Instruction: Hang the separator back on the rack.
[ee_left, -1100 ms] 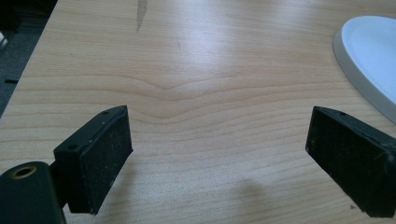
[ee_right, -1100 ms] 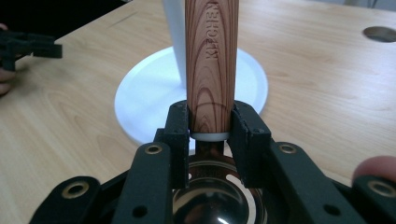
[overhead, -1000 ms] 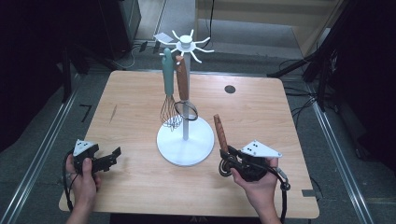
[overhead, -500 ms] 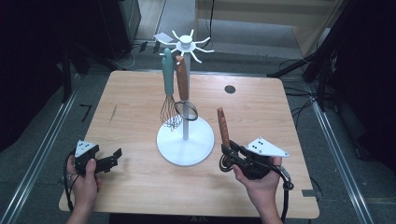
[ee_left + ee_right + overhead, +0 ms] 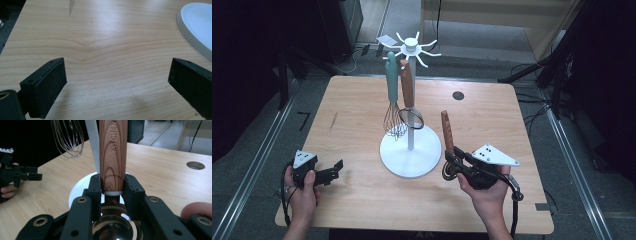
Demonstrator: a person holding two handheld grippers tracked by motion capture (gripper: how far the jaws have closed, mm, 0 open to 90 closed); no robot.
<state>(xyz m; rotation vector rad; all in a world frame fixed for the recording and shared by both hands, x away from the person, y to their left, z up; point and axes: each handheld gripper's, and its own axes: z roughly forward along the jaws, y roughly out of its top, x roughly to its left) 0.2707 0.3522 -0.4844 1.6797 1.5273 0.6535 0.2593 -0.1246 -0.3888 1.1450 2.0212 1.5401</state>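
My right gripper (image 5: 451,159) is shut on a wooden-handled utensil (image 5: 446,131) near the table's front right. Its handle points up and away, and its shiny metal head (image 5: 447,172) sits by my hand. In the right gripper view the pads clamp the handle's lower end (image 5: 113,152), with the metal bowl (image 5: 115,226) below. My left gripper (image 5: 334,170) rests at the front left; its jaws have just been opening and now stand open with nothing between them, bare wood under them (image 5: 117,72). A white stand (image 5: 412,157) in the middle holds a teal-handled whisk (image 5: 392,100) and another wood-handled utensil (image 5: 407,85).
The stand's hooked top (image 5: 412,47) rises above the far table edge. A round hole (image 5: 458,95) lies in the tabletop at the back right. The stand's white base (image 5: 197,27) lies right of my left gripper. Dark floor and metal rails flank the table.
My right hand has shifted slightly, and the held utensil's handle stands a little more upright. The left hand has stayed in place.
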